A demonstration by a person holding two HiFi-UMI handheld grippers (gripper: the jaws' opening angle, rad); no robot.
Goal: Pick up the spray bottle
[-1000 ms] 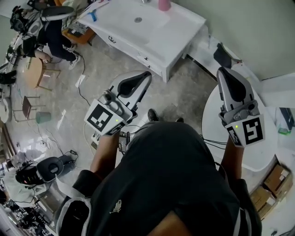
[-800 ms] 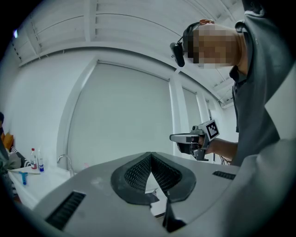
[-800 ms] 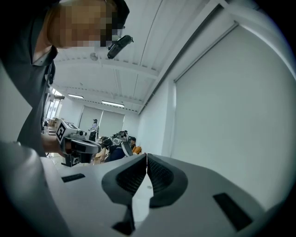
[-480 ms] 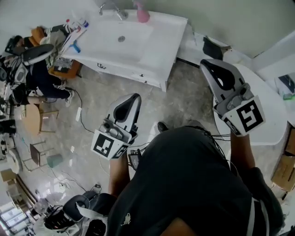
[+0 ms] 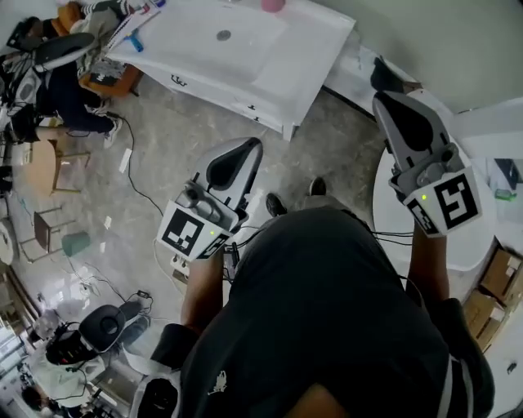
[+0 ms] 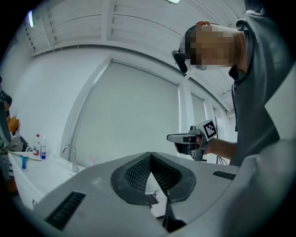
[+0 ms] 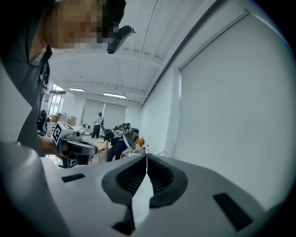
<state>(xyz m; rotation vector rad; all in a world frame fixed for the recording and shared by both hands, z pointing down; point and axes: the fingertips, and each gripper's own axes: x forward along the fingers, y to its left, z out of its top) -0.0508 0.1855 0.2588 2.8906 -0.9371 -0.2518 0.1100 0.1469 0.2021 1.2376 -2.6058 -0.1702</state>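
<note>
A pink bottle (image 5: 272, 4), which may be the spray bottle, stands at the back of the white sink counter (image 5: 245, 57) and is cut off by the head view's top edge. In the left gripper view it is a faint pink shape (image 6: 91, 160) beside the faucet (image 6: 70, 156). My left gripper (image 5: 253, 145) hovers over the floor short of the counter, shut and empty, and its jaw tips (image 6: 151, 153) meet. My right gripper (image 5: 384, 100) is held over the edge of a round table, also shut with nothing in it (image 7: 146, 156).
A round white table (image 5: 392, 212) stands at the right, with cardboard boxes (image 5: 494, 286) beyond it. Two small bottles (image 6: 39, 146) and a blue item (image 5: 135, 42) lie at the counter's left end. A seated person (image 5: 57, 90), chairs and cables fill the floor at the left.
Both grippers have drifted sideways while staying shut and empty. The head view has swung, so the sink counter and the pink bottle now sit nearer the top edge.
</note>
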